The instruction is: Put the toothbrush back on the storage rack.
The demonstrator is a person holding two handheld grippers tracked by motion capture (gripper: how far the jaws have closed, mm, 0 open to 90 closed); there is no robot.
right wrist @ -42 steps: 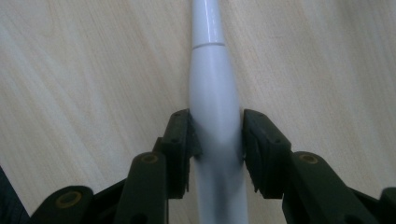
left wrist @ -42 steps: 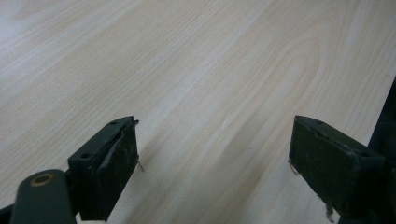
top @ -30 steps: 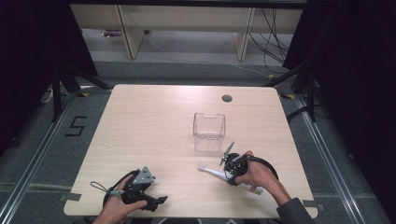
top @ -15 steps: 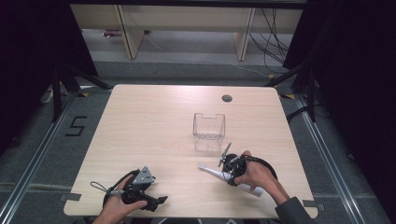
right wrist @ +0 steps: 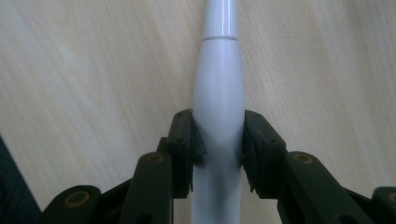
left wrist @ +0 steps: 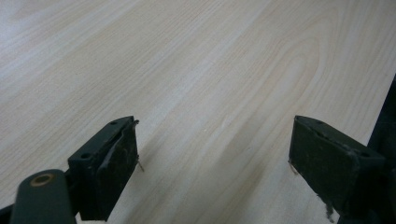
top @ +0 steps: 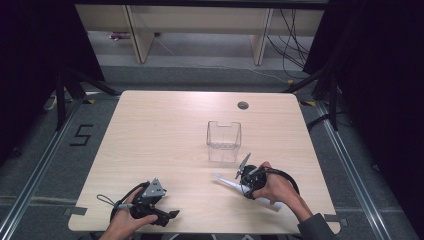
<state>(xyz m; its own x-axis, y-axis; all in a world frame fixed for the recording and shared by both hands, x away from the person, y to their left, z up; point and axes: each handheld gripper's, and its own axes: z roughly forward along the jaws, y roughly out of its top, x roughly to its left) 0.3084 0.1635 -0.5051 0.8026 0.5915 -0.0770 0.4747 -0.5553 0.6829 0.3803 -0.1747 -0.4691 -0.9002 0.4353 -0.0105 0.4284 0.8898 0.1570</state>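
A white, tapered, toothbrush-like handle (top: 223,181) lies flat on the light wooden table (top: 150,135), near its front right. My right gripper (top: 248,181) is shut on it. In the right gripper view both black pads press the sides of the white handle (right wrist: 218,84) at my right gripper (right wrist: 218,135), and its narrow end points away from the camera. My left gripper (top: 169,215) rests at the front left of the table. In its own view my left gripper (left wrist: 215,154) stands open over bare wood with nothing between its jaws.
A clear plastic box (top: 223,141) stands upright just beyond the right gripper, apart from it. A round cable hole (top: 243,105) sits near the table's far edge. Shelving and cables lie on the floor beyond the table.
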